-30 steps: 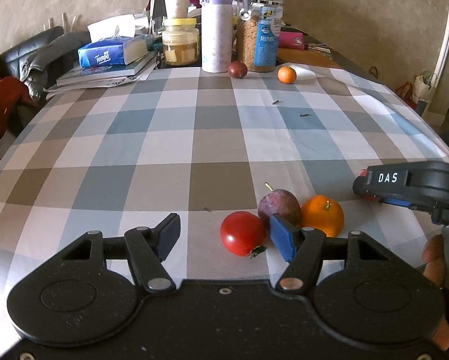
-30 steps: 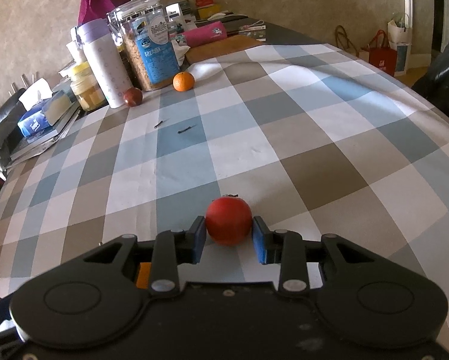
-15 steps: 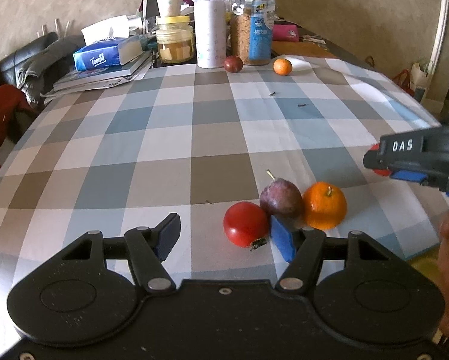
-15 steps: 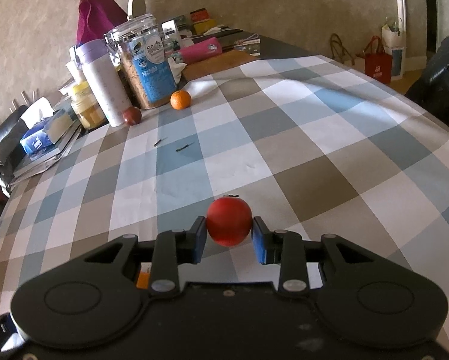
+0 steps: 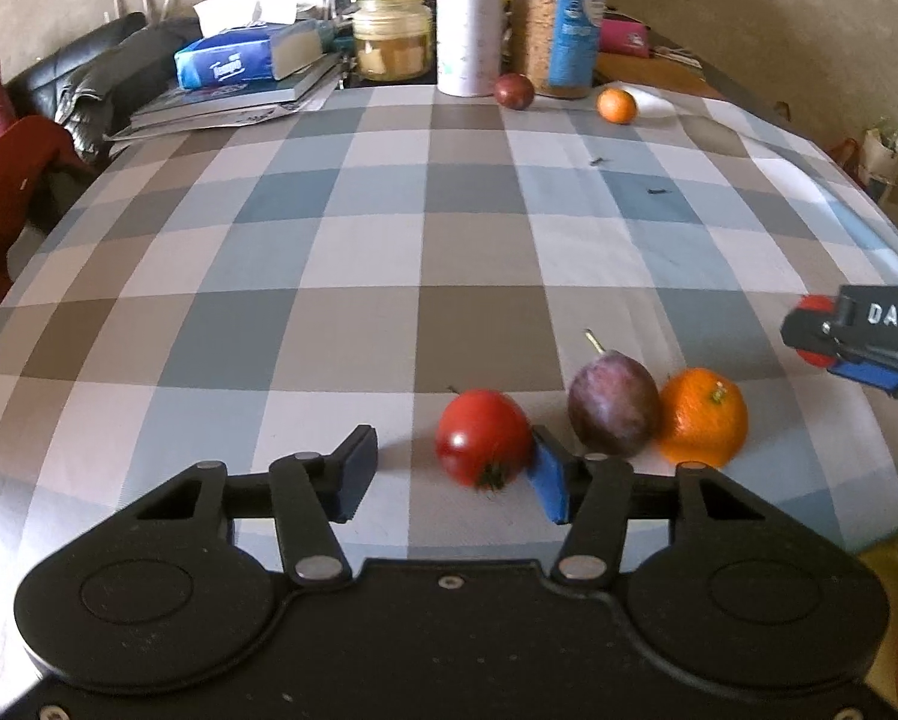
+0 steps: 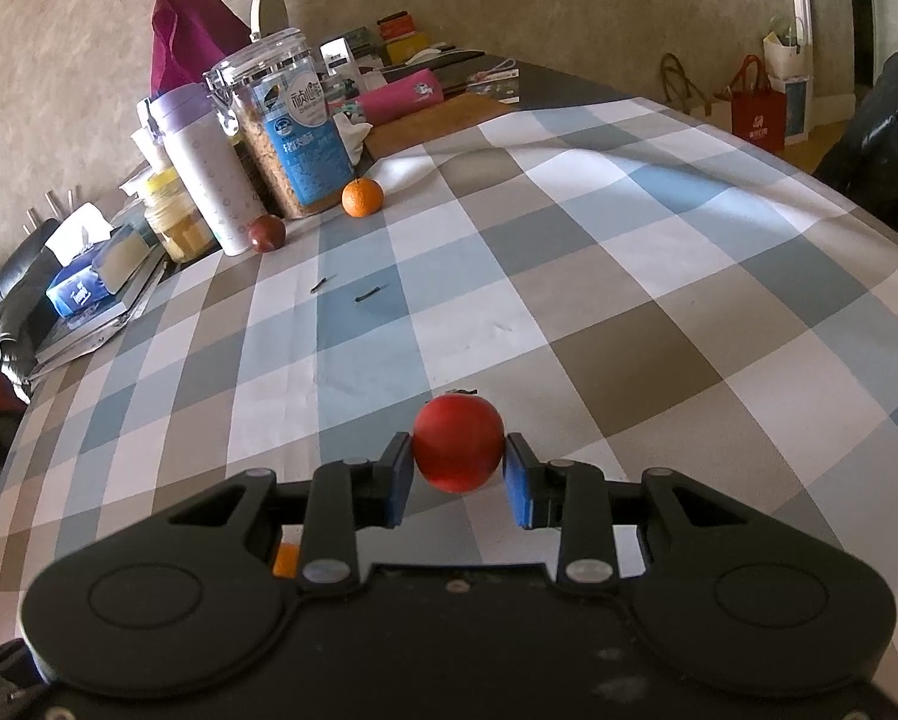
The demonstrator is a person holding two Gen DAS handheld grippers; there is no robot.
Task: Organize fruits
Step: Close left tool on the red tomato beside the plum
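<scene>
Low on the checked tablecloth [image 5: 341, 276] a red tomato [image 5: 484, 438] lies between the jaws of my left gripper [image 5: 449, 480]. The jaws are closing: the right pad touches the tomato and the left pad still stands apart from it. Just right of it, a purple plum [image 5: 614, 402] and an orange [image 5: 702, 414] sit touching each other. My right gripper [image 6: 458, 469] is shut on a second red tomato [image 6: 458, 443]. It also shows at the right edge of the left wrist view, right gripper [image 5: 821, 336]. Far back lie a dark plum [image 6: 267, 233] and a small orange [image 6: 362, 197].
Along the table's far edge stand a white flask [image 5: 470, 30], a cereal jar [image 6: 293, 138], a yellow-lidded jar [image 5: 392, 36], and a tissue box [image 5: 239, 63] on stacked books. Two small dark twigs [image 6: 371, 295] lie mid-table. Bags stand on the floor at right.
The left jaws have come closer together around the near tomato, which now rests against the right pad. The right gripper keeps its grip on the other tomato.
</scene>
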